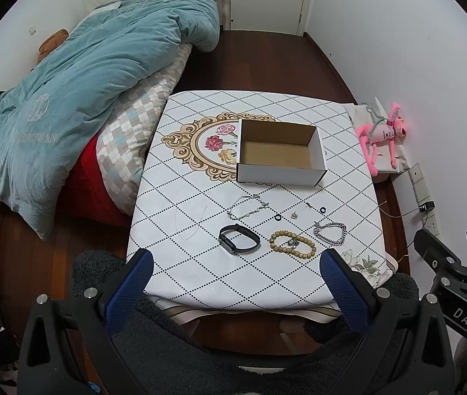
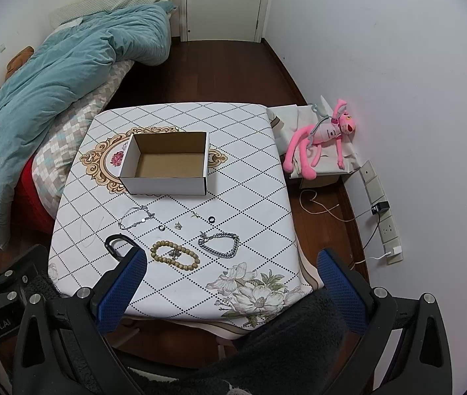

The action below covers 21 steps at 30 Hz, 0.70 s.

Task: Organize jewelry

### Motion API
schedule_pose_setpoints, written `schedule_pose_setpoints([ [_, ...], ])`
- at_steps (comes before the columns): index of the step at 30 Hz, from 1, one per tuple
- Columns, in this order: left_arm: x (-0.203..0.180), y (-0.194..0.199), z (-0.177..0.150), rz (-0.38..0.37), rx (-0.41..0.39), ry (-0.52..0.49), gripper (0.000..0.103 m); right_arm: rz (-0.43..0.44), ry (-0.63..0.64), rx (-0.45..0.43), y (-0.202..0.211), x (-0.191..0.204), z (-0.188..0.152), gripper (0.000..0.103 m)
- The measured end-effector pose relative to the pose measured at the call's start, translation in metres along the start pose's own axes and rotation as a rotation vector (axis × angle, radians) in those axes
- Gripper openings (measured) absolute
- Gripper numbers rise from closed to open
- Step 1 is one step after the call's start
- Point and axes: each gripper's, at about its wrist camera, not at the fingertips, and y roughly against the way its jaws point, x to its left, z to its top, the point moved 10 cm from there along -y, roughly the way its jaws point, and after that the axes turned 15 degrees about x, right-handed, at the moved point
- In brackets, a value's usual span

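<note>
An empty white cardboard box (image 1: 279,168) (image 2: 164,181) stands open on the patterned table (image 1: 348,177) (image 2: 250,197). In front of it lie a thin silver bracelet (image 1: 248,206) (image 2: 134,218), a black wristband (image 1: 239,239) (image 2: 116,243), a wooden bead bracelet (image 1: 292,245) (image 2: 174,254), a silver chain bracelet (image 1: 330,233) (image 2: 219,244), two black rings (image 1: 278,217) (image 1: 323,209) (image 2: 212,219) and small charms (image 1: 294,215) (image 2: 178,225). My left gripper (image 1: 235,283) and right gripper (image 2: 232,279) are both open and empty, held above the table's near edge.
A bed with a teal duvet (image 1: 78,98) (image 2: 45,75) lies left of the table. A pink plush toy (image 1: 381,135) (image 2: 322,138) sits on a box at the right wall, near sockets and cables (image 2: 381,227). Dark wooden floor and a white door (image 2: 223,0) lie beyond.
</note>
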Motion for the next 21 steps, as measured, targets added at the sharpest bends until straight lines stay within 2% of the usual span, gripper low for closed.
schedule_pose_setpoints([
  [21,0.0004,0.0028,-0.0003,0.0,-0.007,-0.002,0.103,-0.002,-0.004,-0.008,0.0069,-0.0007,0.0035,0.103],
])
